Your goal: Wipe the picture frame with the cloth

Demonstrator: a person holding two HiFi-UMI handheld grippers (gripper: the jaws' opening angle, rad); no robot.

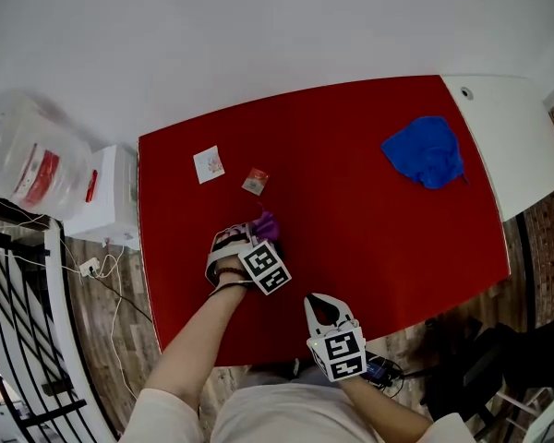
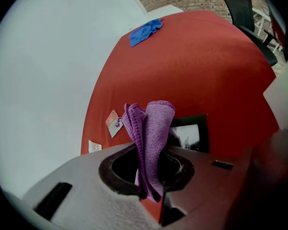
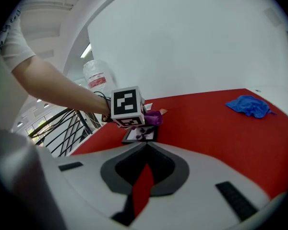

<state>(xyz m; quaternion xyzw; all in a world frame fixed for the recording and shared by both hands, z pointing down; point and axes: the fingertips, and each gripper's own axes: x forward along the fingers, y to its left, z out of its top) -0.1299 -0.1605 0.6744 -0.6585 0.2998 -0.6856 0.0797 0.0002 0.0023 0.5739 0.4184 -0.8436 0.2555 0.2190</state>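
- Where the red table [image 1: 379, 238] meets the person's body, the right gripper [image 1: 319, 305] hangs over the near edge, its jaws drawn together with nothing between them.
- Just beyond it and to the left, the left gripper [image 1: 251, 236] is out over the table, its jaws clamped on the purple cloth [image 2: 153, 123].
- The cloth is folded into a bunch that stands up past the jaw tips; its lower end hangs down between them.
- The frame [image 2: 189, 135] lies flat on the table right under the left gripper's tips, black-edged with a pale picture inside.
- In the left gripper view the cloth covers the frame's left part. Whether the 2 touch I cannot tell.
- In the head view the left gripper hides the frame.
- A little further on lie 2 small things, near each other: a packet [image 1: 255, 181] and a white card [image 1: 209, 164].
- Well apart from these, near the far right corner, a crumpled blue rag [image 1: 427, 150] lies on the table.
- Off the table's left side stand a white box [image 1: 111, 197] and a clear bottle [image 1: 28, 160].
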